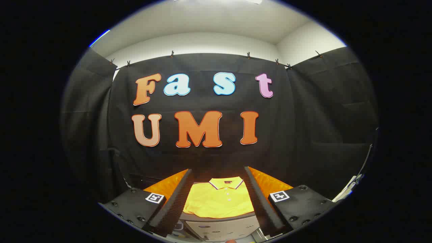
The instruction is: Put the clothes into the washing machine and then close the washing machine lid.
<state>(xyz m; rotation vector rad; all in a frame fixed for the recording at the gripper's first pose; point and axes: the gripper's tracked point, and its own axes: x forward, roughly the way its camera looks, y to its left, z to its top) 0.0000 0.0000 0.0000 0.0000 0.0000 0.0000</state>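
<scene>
1. I am seeing my claw (217, 202) standing wide, its two black foam-lined fingers (168, 206) spread apart and gripping nothing
2. Between the fingers, a grey washing machine (221, 226) is showing, with its front panel facing me
3. A folded yellow polo shirt (219, 199) is lying flat on top of the machine, framed by the fingers, its collar pointing away from me
4. Beyond the shirt, the booth's black cloth wall (303, 135) is hanging, pinned along a line with small clips (248, 54)
</scene>
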